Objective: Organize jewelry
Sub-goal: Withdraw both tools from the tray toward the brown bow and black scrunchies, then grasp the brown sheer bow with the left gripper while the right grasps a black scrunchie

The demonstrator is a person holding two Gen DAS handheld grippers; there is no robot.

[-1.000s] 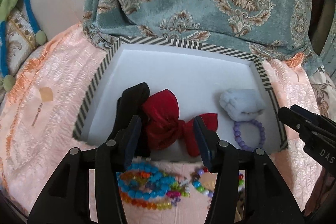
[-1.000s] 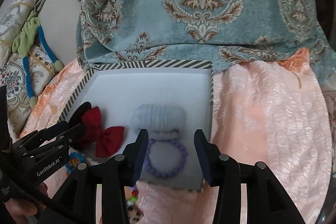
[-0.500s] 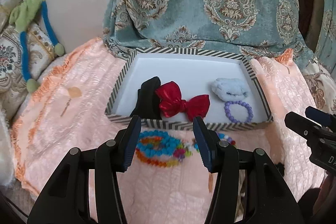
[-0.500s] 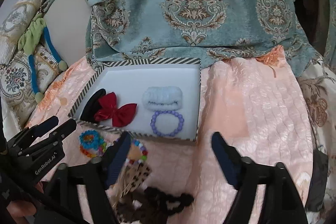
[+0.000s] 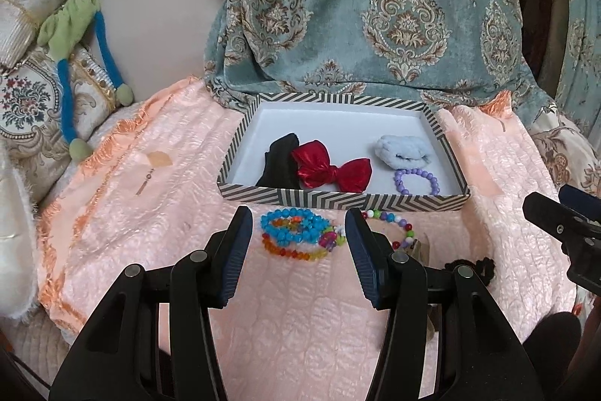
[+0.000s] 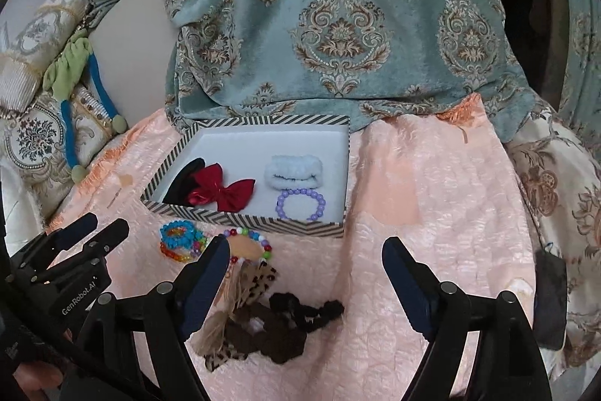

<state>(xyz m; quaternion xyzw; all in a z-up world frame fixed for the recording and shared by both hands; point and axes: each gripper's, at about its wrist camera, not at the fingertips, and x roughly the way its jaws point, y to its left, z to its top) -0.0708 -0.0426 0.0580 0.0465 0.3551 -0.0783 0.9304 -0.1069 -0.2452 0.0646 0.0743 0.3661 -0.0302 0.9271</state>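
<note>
A striped box (image 5: pixel 338 202) (image 6: pixel 244 225) holds a black hair piece (image 5: pixel 280 160), a red bow (image 5: pixel 330 170) (image 6: pixel 221 190), a pale blue scrunchie (image 5: pixel 402 149) (image 6: pixel 293 171) and a purple bead bracelet (image 5: pixel 415 181) (image 6: pixel 300 203). In front of it on the pink cloth lie blue and orange bead bracelets (image 5: pixel 293 233) (image 6: pixel 180 239), a multicolour bead bracelet (image 6: pixel 248 245), a leopard scrunchie (image 6: pixel 248 282) and a dark brown scrunchie (image 6: pixel 285 326). My left gripper (image 5: pixel 296 250) is open and empty above the blue bracelets. My right gripper (image 6: pixel 304 284) is wide open and empty above the scrunchies.
A pink quilted cloth (image 5: pixel 150 213) covers the surface. A teal patterned fabric (image 5: pixel 375 6) hangs behind the box. Embroidered cushions and a green and blue cord (image 5: pixel 71 55) lie at the left. A small earring (image 5: pixel 148 175) lies on the cloth left of the box.
Both grippers have pulled back from the box, toward the near side. The right gripper has opened wider. The items in the box have stayed where they were.
</note>
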